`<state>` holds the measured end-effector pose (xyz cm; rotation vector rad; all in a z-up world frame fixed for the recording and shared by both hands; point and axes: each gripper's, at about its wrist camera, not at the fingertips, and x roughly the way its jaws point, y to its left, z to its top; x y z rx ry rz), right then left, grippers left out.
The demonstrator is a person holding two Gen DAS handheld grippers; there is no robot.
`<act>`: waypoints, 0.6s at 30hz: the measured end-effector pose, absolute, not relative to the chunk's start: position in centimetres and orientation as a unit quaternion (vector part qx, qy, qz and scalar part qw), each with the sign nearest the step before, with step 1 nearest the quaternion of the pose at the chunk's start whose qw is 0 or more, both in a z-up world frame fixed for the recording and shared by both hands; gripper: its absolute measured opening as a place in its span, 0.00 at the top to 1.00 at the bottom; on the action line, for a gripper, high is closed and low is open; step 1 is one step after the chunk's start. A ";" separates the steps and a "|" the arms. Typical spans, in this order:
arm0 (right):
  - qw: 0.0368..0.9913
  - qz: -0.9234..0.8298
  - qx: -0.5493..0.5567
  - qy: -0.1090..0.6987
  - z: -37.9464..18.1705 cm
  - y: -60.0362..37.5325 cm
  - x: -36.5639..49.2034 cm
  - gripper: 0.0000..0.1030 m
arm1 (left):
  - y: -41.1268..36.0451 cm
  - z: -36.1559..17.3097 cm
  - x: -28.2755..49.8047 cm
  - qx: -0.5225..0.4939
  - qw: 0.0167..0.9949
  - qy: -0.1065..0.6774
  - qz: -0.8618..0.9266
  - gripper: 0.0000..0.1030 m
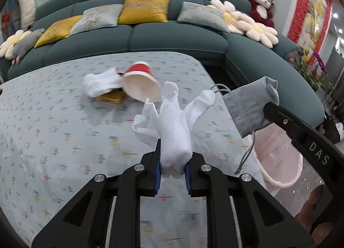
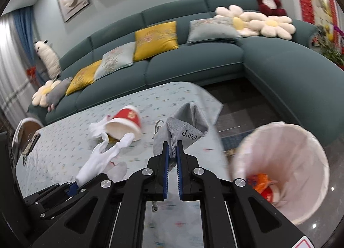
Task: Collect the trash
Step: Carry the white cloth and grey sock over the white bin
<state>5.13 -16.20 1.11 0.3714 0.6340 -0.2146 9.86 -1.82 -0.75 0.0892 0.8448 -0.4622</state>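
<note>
My left gripper [image 1: 173, 168] is shut on a white glove [image 1: 172, 127] and holds it above the patterned tablecloth [image 1: 53, 140]. My right gripper [image 2: 172, 157] is shut on a grey drawstring pouch [image 2: 182, 131], seen also in the left wrist view [image 1: 249, 108]. The glove shows in the right wrist view [image 2: 101, 159]. A tipped red paper cup [image 1: 140, 80] lies on the table beside a second white glove [image 1: 101, 83] and a gold packet [image 1: 111, 96]; the cup also shows in the right wrist view [image 2: 124, 125]. A white-lined trash bin [image 2: 286, 161] with orange trash [image 2: 260, 183] stands right of the table.
A teal corner sofa [image 1: 172, 39] with cushions and plush toys wraps the far and right sides. The bin stands on the dark floor [image 2: 240, 101] by the table's right edge, in the left wrist view [image 1: 279, 161] below the pouch. A round object [image 2: 25, 131] lies at the table's left.
</note>
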 end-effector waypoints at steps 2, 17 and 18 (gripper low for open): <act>0.927 -0.115 0.189 0.304 1.0 -17.6 4.2 0.93 | -3.0 -0.8 9.5 0.050 0.883 0.406 -0.229 0.83; 0.916 -0.173 0.221 0.287 -0.1 -24.7 -1.0 0.93 | -11.0 -1.4 5.9 0.104 0.868 0.398 -0.279 0.83; 0.915 -0.177 0.223 0.286 -0.1 -25.1 -1.2 0.93 | -11.4 -1.5 5.8 0.107 0.866 0.398 -0.282 0.83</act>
